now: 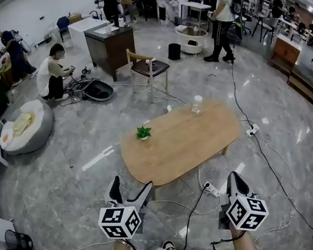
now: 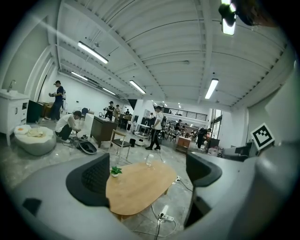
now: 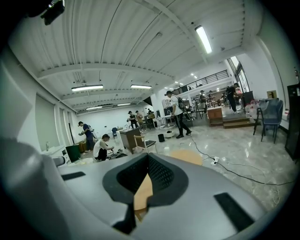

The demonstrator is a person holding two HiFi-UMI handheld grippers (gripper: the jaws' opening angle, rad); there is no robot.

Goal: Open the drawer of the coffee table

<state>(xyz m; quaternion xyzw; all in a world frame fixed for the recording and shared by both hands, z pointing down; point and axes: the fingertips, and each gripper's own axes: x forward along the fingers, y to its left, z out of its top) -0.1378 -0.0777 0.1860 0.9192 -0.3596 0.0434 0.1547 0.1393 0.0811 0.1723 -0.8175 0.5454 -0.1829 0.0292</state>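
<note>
Short of the coffee table (image 1: 183,140), both tools hang well apart from it.
Its oval, smooth pale-wood tabletop carries a small green plant (image 1: 143,133) and a clear cup (image 1: 197,104); no view shows a drawer. The left tool (image 1: 132,184) gapes wide, empty. The right tool (image 1: 235,177) has its ribbed black pads (image 3: 161,176) nearly together, and only its own view shows the wood sliver between them.
</note>
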